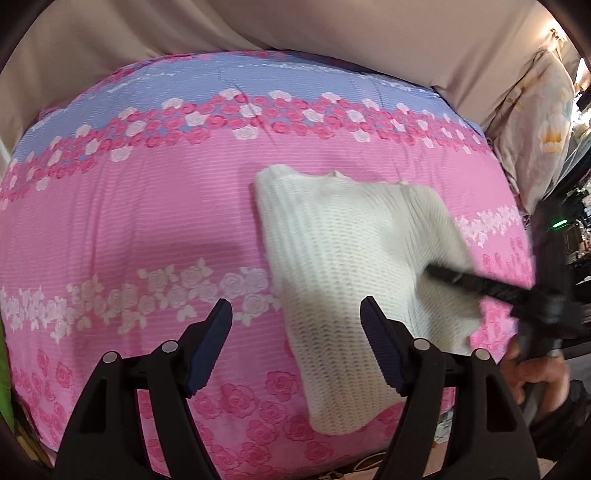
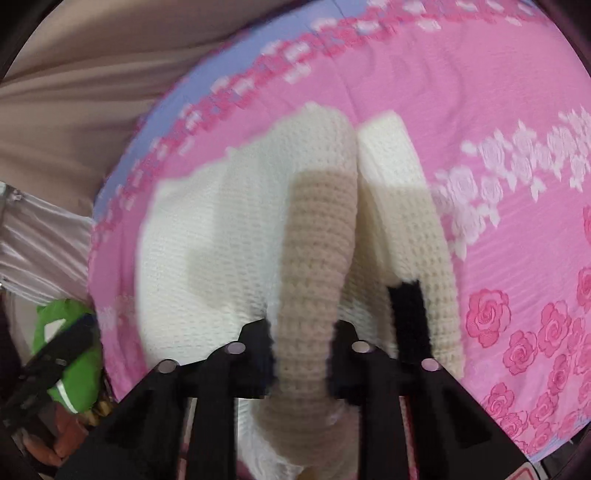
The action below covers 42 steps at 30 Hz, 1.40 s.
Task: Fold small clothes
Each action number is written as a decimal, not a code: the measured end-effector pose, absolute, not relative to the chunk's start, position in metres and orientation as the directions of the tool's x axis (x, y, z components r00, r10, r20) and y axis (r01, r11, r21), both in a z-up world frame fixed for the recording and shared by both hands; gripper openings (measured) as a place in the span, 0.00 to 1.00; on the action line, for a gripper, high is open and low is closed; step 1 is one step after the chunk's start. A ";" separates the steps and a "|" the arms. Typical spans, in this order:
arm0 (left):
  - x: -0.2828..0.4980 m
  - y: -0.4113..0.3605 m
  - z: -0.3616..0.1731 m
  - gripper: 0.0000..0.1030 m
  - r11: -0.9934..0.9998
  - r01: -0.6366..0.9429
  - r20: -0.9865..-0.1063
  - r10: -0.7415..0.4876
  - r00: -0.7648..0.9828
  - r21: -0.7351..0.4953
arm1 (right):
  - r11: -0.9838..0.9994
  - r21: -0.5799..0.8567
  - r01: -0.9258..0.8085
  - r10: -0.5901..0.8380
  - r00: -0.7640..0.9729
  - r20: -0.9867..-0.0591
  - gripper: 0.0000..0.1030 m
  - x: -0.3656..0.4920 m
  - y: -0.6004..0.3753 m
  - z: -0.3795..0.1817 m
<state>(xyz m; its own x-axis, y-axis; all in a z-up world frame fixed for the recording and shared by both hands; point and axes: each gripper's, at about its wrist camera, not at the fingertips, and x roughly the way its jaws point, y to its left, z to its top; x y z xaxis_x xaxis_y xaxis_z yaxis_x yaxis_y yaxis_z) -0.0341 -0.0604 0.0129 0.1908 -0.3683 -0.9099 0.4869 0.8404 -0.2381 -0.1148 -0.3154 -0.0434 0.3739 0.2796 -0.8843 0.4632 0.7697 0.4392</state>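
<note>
Clamped at lower centre, the right gripper [image 2: 304, 332] pinches a white knit sweater [image 2: 221, 236] fold; left gripper [image 1: 295, 317] gapes empty. Loose knit could slip, undoing it.

The sweater [image 1: 347, 266] lies on the bedsheet [image 1: 147, 229], right of its middle, with the pillow [image 1: 535, 140] at the far right and the wall [image 1: 295, 26] behind the bed.

Cream waffle-knit sweater [image 1: 343, 251] partly folded on pink floral bedspread [image 1: 147, 229], one sleeve (rt side) lifted.
</note>
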 end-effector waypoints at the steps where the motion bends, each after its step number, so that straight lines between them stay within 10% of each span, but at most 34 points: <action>1: -0.034 -0.062 0.013 0.68 0.838 0.487 -0.908 -0.376 0.187 -0.247 | 0.773 0.459 0.437 0.267 0.433 -0.861 0.18 -0.115 -0.316 -0.021; 5: -0.038 -0.076 0.004 0.68 0.831 0.499 -0.911 -0.375 0.174 -0.247 | 0.835 0.385 0.394 0.152 0.506 -0.849 0.18 -0.125 -0.327 0.024; 8: -0.041 -0.091 -0.014 0.68 0.830 0.512 -0.928 -0.340 0.152 -0.220 | 0.854 0.242 0.460 0.104 0.305 -0.947 0.20 -0.123 -0.341 -0.046; 17: -0.050 -0.102 -0.024 0.68 0.841 0.495 -0.935 -0.325 0.140 -0.219 | 0.794 0.361 0.489 0.176 0.384 -0.907 0.50 -0.176 -0.349 -0.008; 23: -0.054 -0.110 -0.026 0.68 0.845 0.492 -0.935 -0.321 0.151 -0.211 | 0.814 0.363 0.454 0.264 0.268 -0.927 0.54 -0.205 -0.321 -0.042; 27: -0.060 -0.114 -0.028 0.68 0.845 0.499 -0.939 -0.305 0.157 -0.191 | 0.832 0.345 0.435 0.249 0.263 -0.932 0.17 -0.203 -0.315 -0.049; 34: -0.066 -0.114 -0.037 0.68 0.854 0.479 -0.943 -0.302 0.137 -0.203 | 0.854 0.326 0.405 0.218 0.291 -0.932 0.17 -0.220 -0.325 -0.037; 42: -0.066 -0.097 -0.046 0.71 0.886 0.401 -0.944 -0.305 0.124 -0.234 | 0.822 0.349 0.450 0.213 0.326 -0.921 0.52 -0.219 -0.352 -0.029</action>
